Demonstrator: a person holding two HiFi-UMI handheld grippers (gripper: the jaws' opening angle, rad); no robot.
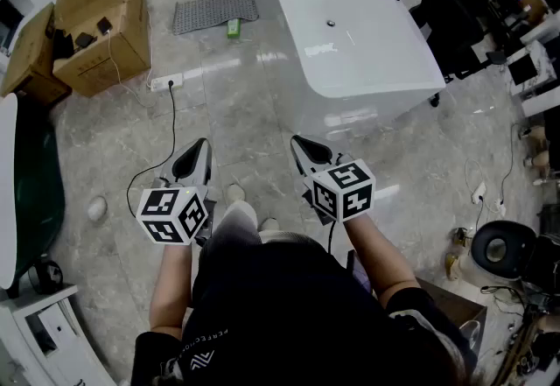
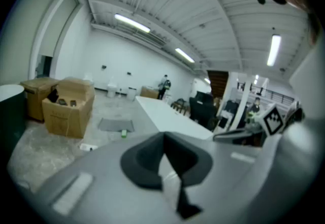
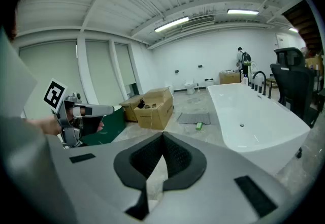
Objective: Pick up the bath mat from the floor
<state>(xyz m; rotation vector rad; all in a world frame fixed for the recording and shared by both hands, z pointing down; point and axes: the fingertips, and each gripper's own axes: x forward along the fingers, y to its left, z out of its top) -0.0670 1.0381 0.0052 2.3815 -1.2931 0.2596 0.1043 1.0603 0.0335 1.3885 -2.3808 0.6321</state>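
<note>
The bath mat (image 1: 214, 11) is a grey textured rectangle lying flat on the marble floor far ahead, just left of the white bathtub (image 1: 350, 25). A small green object (image 1: 234, 27) rests at its near edge. My left gripper (image 1: 202, 146) and right gripper (image 1: 298, 143) are held side by side near my body, well short of the mat and pointing toward it. Both are shut with nothing between the jaws. The left gripper view shows the mat (image 2: 116, 125) beyond the closed left gripper (image 2: 163, 139). In the right gripper view the mat (image 3: 193, 118) lies past the closed right gripper (image 3: 163, 137).
Two open cardboard boxes (image 1: 96, 25) stand left of the mat. A white power strip (image 1: 164, 82) with a black cable (image 1: 166, 143) lies on the floor between me and the boxes. A dark green panel (image 1: 35, 183) is at my left. Black chairs (image 1: 464, 17) stand behind the tub.
</note>
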